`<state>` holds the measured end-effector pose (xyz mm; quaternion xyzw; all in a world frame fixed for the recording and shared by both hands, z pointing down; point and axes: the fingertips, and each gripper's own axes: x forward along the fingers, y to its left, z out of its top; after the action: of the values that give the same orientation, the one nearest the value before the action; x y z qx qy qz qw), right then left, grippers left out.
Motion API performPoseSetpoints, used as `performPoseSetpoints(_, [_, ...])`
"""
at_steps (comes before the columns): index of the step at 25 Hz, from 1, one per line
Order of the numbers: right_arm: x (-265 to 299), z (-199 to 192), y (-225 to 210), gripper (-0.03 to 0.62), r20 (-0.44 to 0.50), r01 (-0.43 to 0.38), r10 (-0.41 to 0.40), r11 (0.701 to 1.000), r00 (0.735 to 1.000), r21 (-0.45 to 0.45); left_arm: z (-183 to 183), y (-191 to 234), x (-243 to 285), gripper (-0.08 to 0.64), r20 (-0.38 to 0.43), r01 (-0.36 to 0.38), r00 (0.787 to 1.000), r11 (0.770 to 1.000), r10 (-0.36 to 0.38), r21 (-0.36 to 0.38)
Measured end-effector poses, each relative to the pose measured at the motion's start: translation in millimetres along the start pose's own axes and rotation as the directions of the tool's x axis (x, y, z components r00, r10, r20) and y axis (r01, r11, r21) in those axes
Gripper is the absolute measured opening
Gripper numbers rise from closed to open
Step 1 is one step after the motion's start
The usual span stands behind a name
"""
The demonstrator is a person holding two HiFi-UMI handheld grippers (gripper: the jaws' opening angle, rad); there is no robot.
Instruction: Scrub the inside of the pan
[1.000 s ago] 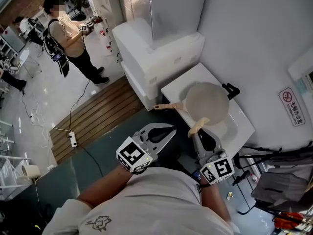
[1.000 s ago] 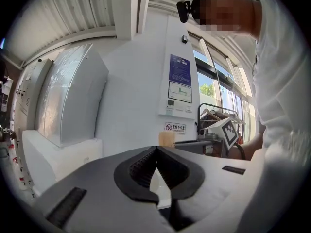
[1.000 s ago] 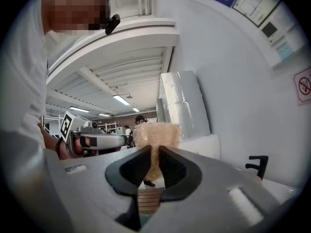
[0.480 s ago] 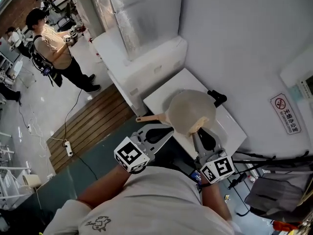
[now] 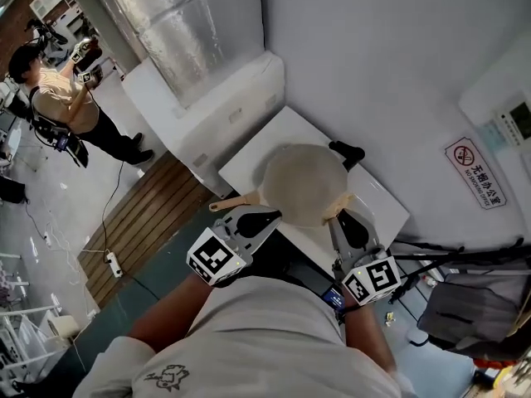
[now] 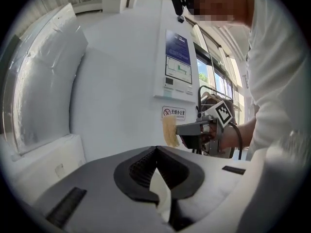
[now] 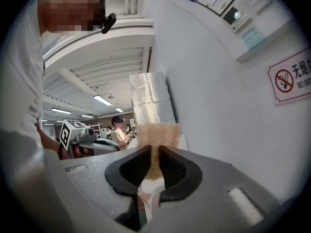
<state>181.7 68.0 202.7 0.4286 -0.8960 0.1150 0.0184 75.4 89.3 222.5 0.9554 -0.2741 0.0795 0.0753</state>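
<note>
A round pan [image 5: 303, 182] with a pale inside and a wooden handle [image 5: 235, 202] lies on a small white table [image 5: 249, 152]. My right gripper [image 5: 339, 215] is at the pan's near rim, shut on a tan sponge [image 5: 336, 208]. That sponge [image 7: 156, 139] stands up between the jaws in the right gripper view. My left gripper [image 5: 276, 215] hovers just below the handle, shut with nothing in it. In the left gripper view its jaws [image 6: 156, 150] point up at the wall, with the right gripper [image 6: 197, 130] and the sponge [image 6: 169, 132] beyond.
A black object [image 5: 348, 151] lies at the table's far edge against the wall. White boxes [image 5: 207, 98] and a silver duct [image 5: 178, 19] stand to the left. A person [image 5: 54, 98] stands far left; a wooden floor panel [image 5: 141, 214] and a power strip [image 5: 110, 264] lie below.
The head view has swung, so the table and pan now lie further left and closer to both grippers. The sponge stays gripped at the pan's near rim.
</note>
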Motion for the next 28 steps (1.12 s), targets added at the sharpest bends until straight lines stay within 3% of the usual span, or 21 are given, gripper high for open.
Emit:
performPoseSetpoints(6, [9,-4,-14,0.054,-0.018,0.044,-0.044,0.999,0.999,0.003,-12,14,15,-0.002,-0.040,0.051,0.998,0.998,-0.052,-0.035])
performPoseSetpoints(17, [58,-46,-45,0.057,-0.103,0.103,-0.096,0.993,0.990,0.062,-64,73,22,0.000,-0.161,0.044,0.985,0.997,-0.055,-0.067])
performPoseSetpoints(28, [113,-99,-73,0.057,-0.210,0.167,-0.143,0.981,0.967,0.103,-141,120,22,0.015,-0.317,0.069,0.945,0.997,-0.078,-0.039])
